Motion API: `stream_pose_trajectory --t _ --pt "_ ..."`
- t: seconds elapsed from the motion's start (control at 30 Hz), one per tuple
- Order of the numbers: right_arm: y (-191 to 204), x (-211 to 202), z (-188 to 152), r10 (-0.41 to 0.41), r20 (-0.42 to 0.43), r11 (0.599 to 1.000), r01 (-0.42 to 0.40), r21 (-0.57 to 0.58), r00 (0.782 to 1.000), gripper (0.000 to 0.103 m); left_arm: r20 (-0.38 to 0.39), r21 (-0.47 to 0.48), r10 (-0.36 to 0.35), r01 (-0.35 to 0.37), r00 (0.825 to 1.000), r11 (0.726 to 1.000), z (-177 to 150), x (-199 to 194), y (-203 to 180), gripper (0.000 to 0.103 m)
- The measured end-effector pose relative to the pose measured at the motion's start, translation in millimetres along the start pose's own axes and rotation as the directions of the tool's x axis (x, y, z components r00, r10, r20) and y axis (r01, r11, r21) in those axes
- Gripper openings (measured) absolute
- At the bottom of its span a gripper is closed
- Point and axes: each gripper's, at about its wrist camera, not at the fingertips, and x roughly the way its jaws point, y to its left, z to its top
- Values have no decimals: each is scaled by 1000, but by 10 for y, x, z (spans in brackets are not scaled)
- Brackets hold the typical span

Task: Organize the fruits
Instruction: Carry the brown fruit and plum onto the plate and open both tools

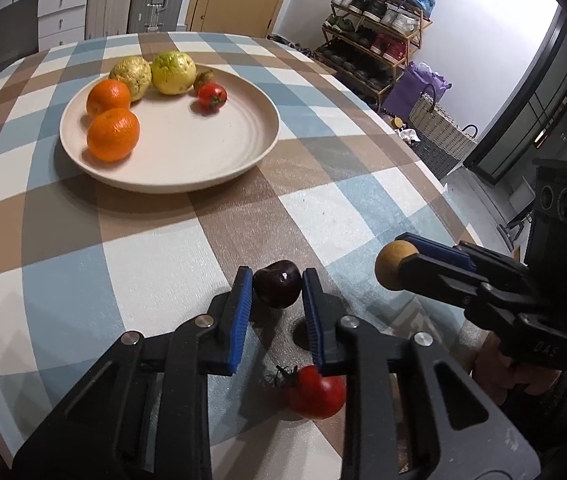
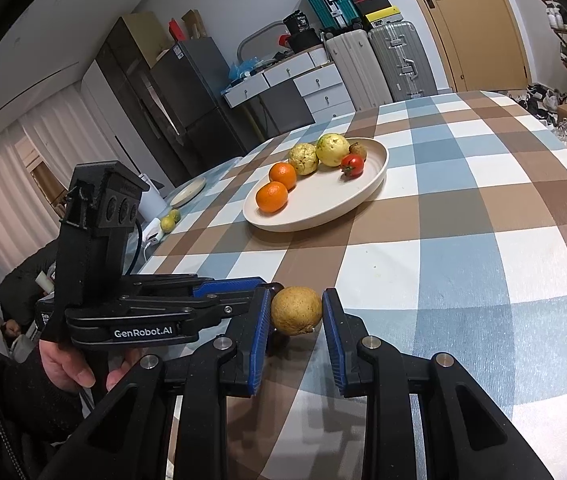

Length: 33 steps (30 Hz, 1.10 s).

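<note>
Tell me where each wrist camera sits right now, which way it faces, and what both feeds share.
Left wrist: on the left claw, low over the table, facing the plate; its fingers flank a dark fruit, a tomato below; the right claw enters from the right.
Right wrist: on the right claw, facing the plate and the suitcases behind; its fingers flank a tan fruit; the left claw and a hand show at left.
Shared: plate, checked tablecloth, tan fruit.

A blue, brown & white checked tablecloth (image 1: 163, 240) is spread over the table. Far right, a wooden shoe rack (image 1: 379, 32) is seen; silver hard-shell suitcases (image 2: 399, 60) are stood by a tan wooden door (image 2: 471, 20).
</note>
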Motion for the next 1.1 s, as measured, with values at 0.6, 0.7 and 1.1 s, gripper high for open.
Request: stream_pose_trajectory --t 0.6,0.7,1.1 --pt "-136 128 529 20 35 1000 -20 -12 999 27 81 -24 0 2 997 1000 470 -227 203 22" --pt "-145 195 673 25 39 999 -24 -26 999 27 94 -31 5 -2 996 1000 591 -236 252 22" --pt "-300 717 1346 85 15 996 -85 8 996 27 117 -97 57 -46 992 994 1209 -88 593 22"
